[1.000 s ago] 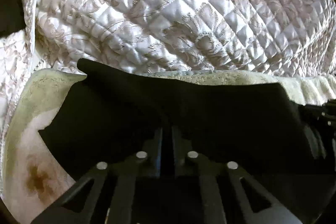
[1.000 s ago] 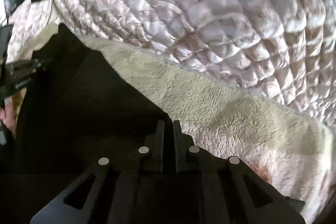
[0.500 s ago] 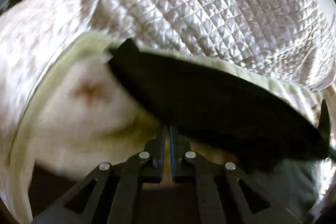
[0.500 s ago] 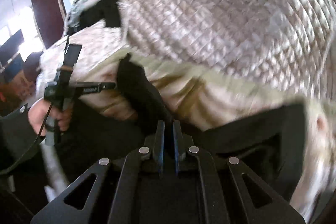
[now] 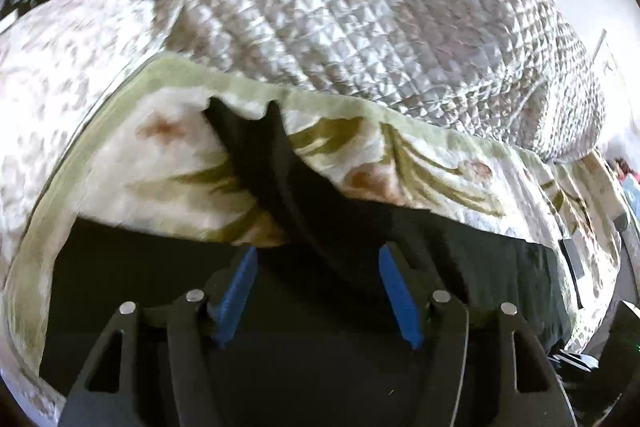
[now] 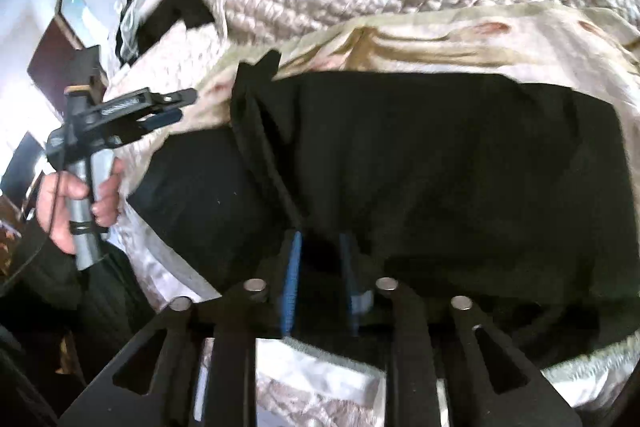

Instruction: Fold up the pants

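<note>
Both grippers have let go: my left gripper [image 5: 318, 291] and right gripper [image 6: 320, 283] are spread apart now, above the black pants [image 6: 440, 155] lying on the blanket [image 5: 420, 155].

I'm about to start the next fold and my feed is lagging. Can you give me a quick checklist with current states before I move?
1. Left gripper open, jaws wide apart: ok.
2. Right gripper open: ok. Whether fabric sits between its pads: cannot tell.
3. Black pants lying on the floral blanket: ok.
4. Pants flat: not ok. A raised ridge of fabric runs across them.
5. Near edge of the pants: cannot tell, as it is hidden behind the gripper bodies.
</note>
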The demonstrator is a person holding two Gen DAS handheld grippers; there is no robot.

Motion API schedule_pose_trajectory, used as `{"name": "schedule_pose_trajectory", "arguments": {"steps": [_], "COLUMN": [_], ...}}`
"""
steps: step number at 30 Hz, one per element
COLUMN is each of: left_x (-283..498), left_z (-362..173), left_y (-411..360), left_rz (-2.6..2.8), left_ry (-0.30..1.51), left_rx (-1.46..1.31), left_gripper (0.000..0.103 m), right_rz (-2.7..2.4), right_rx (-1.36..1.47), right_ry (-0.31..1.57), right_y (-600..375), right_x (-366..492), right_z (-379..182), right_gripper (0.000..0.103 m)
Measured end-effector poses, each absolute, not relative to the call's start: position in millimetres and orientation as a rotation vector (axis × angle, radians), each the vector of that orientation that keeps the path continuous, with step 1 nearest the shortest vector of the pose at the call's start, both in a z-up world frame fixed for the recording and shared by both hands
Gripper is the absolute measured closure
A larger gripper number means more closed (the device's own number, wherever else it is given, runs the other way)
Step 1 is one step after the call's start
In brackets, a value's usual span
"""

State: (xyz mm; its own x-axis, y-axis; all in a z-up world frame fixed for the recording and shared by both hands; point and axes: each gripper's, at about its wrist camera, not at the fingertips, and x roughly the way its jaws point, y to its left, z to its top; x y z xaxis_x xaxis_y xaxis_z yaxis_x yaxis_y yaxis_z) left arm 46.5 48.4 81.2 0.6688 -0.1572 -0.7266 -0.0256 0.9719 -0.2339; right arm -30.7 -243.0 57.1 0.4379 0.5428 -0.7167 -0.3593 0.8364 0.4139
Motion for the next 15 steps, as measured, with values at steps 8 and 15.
{"name": "schedule_pose_trajectory", "arguments": {"steps": [8, 15], "left_x": [119, 166], "left_z": [66, 23], "left_y": [19, 18], "left_rz": [-0.024, 0.074], "left_ry": [0.886, 1.009], "left_rx": [-0.118, -0.022], "left_gripper": [0.032, 0.089], "right_rz": [0.462, 0.441], "right_rx": [0.319, 0.343], "right_ry": [0.952, 0.967], "right_y": [-280, -285], "right_x": [-33, -21], "right_z": [60, 50], "right_gripper": [0.069, 0.069]}}
